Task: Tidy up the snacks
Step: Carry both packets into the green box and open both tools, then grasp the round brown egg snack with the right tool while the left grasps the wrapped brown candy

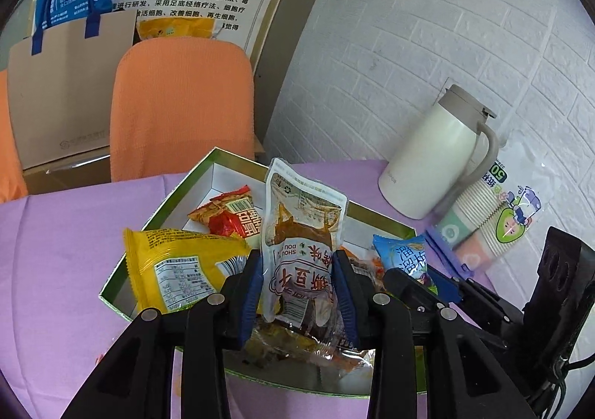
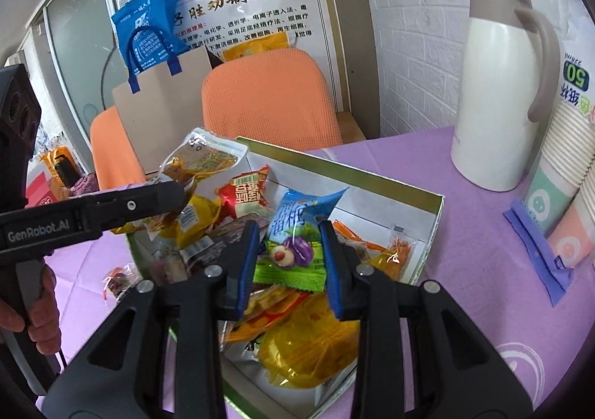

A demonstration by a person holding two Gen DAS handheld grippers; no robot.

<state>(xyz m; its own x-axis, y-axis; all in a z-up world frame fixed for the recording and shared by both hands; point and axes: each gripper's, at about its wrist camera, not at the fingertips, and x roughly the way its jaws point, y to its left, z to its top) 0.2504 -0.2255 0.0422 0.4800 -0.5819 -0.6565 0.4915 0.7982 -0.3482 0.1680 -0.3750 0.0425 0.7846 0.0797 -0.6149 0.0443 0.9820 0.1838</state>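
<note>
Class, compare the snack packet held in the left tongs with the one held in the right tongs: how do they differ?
The tofu packet in the left tongs is clear and white with brown contents; the plum packet in the right tongs is opaque blue and green. The tofu packet is longer. Both are gripped above the box.

The place looks like an office or meeting room rather than a home. A table under a purple cloth [image 2: 465, 233] stands against a white brick-pattern wall [image 1: 446, 28]. Orange mesh chairs [image 2: 267, 95] face it, printed posters with Chinese text [image 2: 253, 9] lean behind them, and a white thermos jug [image 2: 498, 84] stands beside a sleeve of paper cups [image 2: 572, 158].
</note>
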